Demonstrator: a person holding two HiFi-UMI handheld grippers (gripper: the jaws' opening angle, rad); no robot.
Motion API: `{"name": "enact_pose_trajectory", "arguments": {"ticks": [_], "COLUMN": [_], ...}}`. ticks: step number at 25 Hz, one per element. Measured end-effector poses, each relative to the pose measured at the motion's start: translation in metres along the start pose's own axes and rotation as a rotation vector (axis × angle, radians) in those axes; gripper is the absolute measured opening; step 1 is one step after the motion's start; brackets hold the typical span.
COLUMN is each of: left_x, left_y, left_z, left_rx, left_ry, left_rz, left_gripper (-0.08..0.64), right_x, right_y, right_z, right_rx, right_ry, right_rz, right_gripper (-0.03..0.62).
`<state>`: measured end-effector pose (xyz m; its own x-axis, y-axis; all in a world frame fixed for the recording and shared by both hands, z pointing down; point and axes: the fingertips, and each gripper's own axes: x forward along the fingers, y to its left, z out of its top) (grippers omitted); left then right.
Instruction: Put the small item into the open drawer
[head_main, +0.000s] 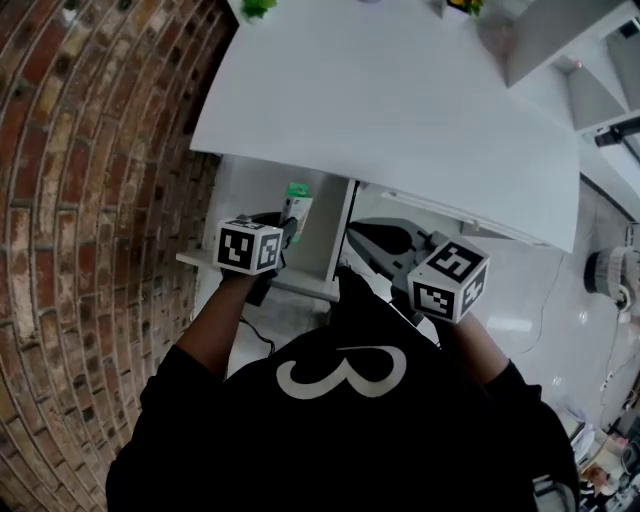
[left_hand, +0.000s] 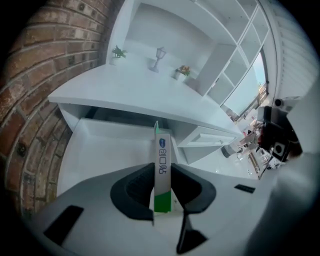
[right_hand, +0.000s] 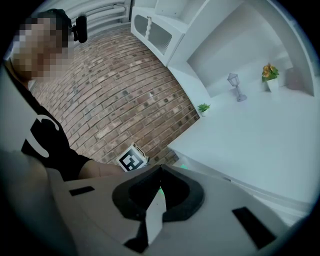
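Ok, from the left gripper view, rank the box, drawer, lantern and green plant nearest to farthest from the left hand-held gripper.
1. The box, clamped in the left hand-held gripper's jaws.
2. The drawer, open just ahead, under the desktop.
3. The lantern and the green plant, at the desktop's back, plant further left; too close to call.

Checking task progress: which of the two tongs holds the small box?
The left tongs, clamped on the green-and-white box; the right tongs are shut with nothing between them.
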<state>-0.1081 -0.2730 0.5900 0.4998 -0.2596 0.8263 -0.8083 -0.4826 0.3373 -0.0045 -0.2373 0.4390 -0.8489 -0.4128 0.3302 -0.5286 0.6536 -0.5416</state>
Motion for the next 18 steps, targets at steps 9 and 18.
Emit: {"name": "enact_pose_trajectory", "arguments": {"ticks": [9, 18], "left_x": [0.037, 0.077], "left_y": [0.021, 0.045], "left_z": [-0.003, -0.016], "left_rx": [0.097, 0.173], "left_ry": [0.118, 0.205], "left_rz": [0.037, 0.092], "left_gripper": [0.095, 0.095], "right_x": [0.0, 0.0], "right_y": [-0.021, -0.037], "right_z": [-0.004, -0.011], "right_rx": [0.034, 0.065], "right_ry": [0.013, 0.029], "right_rz": [-0.028, -0.056], "right_gripper": [0.009, 0.009]}}
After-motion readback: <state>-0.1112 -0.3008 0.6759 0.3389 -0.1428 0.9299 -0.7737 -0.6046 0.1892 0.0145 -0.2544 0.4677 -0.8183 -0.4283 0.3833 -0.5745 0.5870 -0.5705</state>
